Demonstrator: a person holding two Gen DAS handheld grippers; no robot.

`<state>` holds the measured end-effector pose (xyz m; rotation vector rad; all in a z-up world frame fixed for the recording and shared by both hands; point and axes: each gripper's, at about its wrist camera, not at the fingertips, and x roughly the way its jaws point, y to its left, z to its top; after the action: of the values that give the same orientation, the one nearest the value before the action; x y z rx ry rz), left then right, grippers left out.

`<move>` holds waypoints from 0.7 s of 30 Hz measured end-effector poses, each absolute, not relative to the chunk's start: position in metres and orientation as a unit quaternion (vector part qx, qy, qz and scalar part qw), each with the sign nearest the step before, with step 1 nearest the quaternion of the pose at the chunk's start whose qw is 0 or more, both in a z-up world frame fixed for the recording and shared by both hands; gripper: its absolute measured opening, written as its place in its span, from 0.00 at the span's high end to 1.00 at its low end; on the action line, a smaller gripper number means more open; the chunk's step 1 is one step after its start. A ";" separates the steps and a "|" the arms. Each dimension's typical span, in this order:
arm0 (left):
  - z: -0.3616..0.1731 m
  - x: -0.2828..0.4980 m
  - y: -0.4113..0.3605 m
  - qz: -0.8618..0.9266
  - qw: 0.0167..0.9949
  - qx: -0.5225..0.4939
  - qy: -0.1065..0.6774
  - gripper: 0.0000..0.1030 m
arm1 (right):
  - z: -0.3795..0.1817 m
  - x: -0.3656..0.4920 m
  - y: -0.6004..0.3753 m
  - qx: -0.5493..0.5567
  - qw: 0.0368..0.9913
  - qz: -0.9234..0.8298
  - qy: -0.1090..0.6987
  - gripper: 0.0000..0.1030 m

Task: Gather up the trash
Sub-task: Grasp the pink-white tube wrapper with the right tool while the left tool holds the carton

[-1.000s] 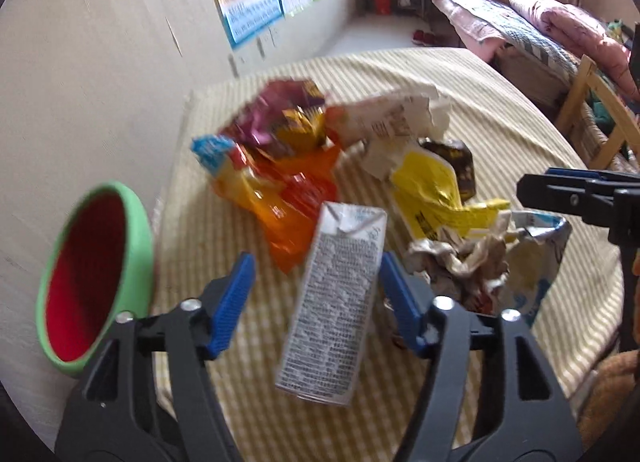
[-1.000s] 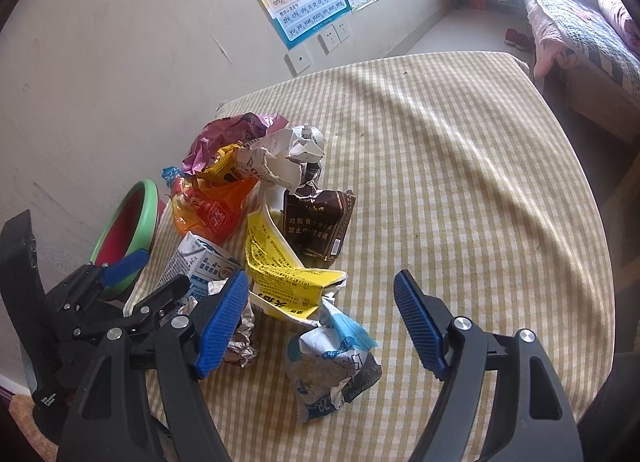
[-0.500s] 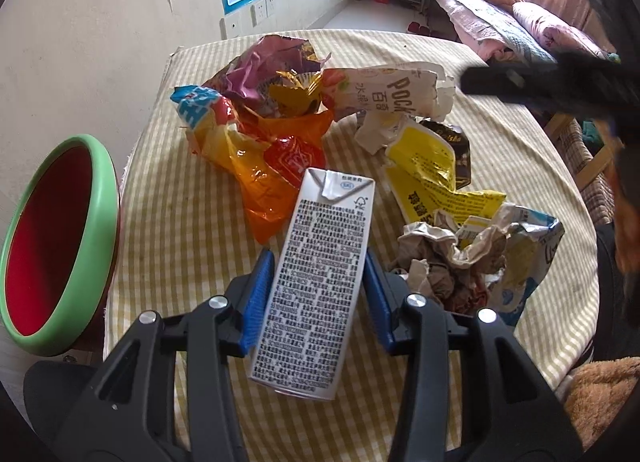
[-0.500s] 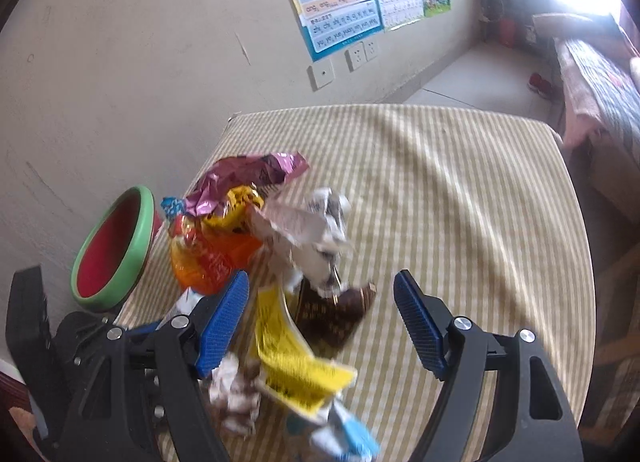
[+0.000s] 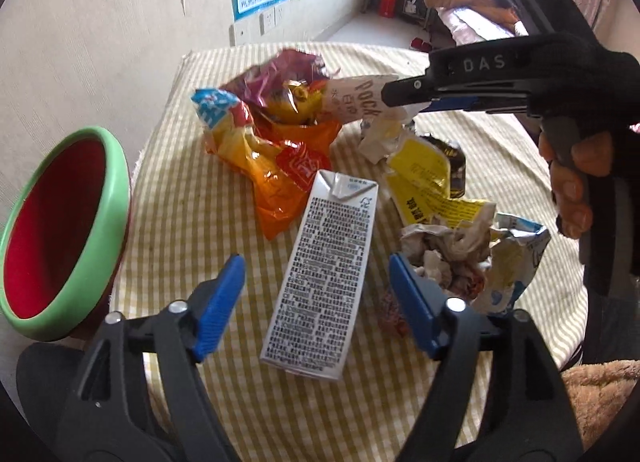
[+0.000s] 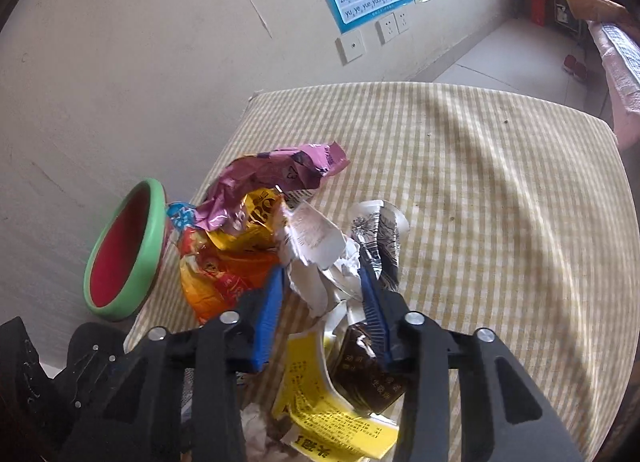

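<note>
Beside the green-rimmed bin [image 5: 64, 234], which sits off the table [image 6: 500, 189] edge with only its red inside showing, nearly all the trash seems uncollected. Nearest the bin lies the orange wrapper [image 5: 276, 177]; just beyond it the milk carton [image 5: 324, 286] lies flat between the left gripper [image 5: 316, 294]'s opening jaws, untouched. Farther from the bin, the right gripper [image 6: 320, 294] is closing on the crumpled white paper [image 6: 316, 258]. Yellow packet [image 6: 320, 402] and the rest wait.
</note>
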<state>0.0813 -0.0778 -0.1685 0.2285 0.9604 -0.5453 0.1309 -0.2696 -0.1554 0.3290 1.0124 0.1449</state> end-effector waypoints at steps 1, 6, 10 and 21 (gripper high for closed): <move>-0.167 0.082 -0.078 -0.259 0.846 0.107 0.453 0.27 | -0.153 0.128 -0.269 0.159 0.861 0.071 0.477 0.72; -0.162 0.076 -0.085 -0.263 0.848 0.123 0.444 0.18 | -0.136 0.100 -0.269 0.181 0.872 0.074 0.449 0.85; -0.166 0.084 -0.086 -0.249 0.843 0.117 0.463 0.35 | -0.130 0.074 -0.271 0.182 0.876 0.074 0.440 0.83; -0.165 0.095 -0.068 -0.228 0.844 0.069 0.481 0.60 | -0.127 0.056 -0.260 0.184 0.879 0.061 0.436 0.48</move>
<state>0.0949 -0.0682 -0.1650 0.1460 1.0162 -0.4805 0.0557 -0.2603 -0.1267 0.3839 0.9092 0.1275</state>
